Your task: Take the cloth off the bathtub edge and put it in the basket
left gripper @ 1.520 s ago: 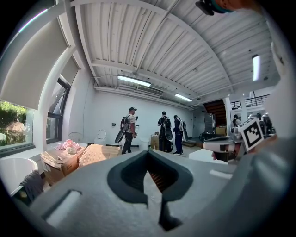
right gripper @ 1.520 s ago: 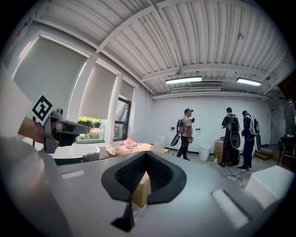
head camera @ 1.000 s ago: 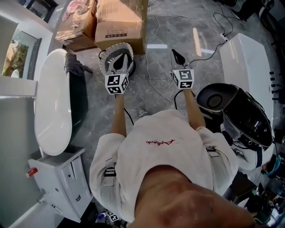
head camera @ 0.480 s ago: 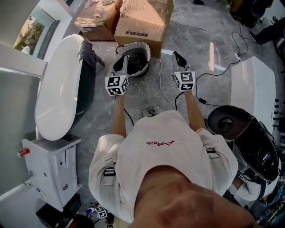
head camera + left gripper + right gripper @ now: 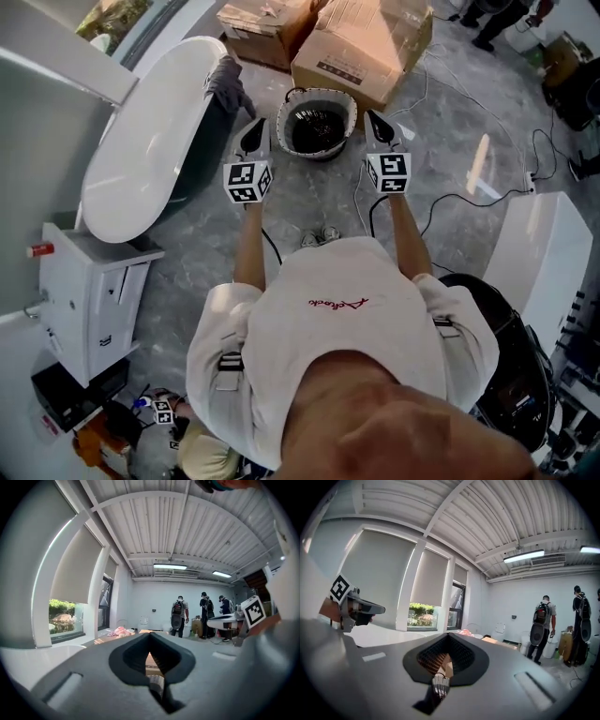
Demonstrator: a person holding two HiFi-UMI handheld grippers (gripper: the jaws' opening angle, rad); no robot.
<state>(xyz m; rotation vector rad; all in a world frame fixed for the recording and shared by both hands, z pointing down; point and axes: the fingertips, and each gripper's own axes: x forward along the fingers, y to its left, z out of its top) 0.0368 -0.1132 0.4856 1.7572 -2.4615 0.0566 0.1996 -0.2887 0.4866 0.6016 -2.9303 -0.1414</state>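
A grey cloth [image 5: 225, 82] hangs over the far end of the white bathtub [image 5: 150, 141], at the head view's upper left. The round woven basket [image 5: 317, 122] stands on the floor just right of the tub. My left gripper [image 5: 259, 125] is held level, short of the cloth and beside the basket's left rim, shut and empty. On the basket's right side my right gripper [image 5: 370, 115] is also shut with nothing in it. In both gripper views the jaws [image 5: 152, 667] [image 5: 442, 667] lie together, and neither the cloth nor the basket shows.
Cardboard boxes [image 5: 361, 47] stand behind the basket. Cables [image 5: 441, 202] trail over the grey floor at right. A white cabinet [image 5: 94, 300] sits at the tub's near end, a white fixture [image 5: 534, 253] at right. Several people [image 5: 178, 616] stand far across the room.
The person has turned and both grippers have swung along. The basket, earlier under the left gripper, now lies between the two gripper tips. Both jaws stay shut.
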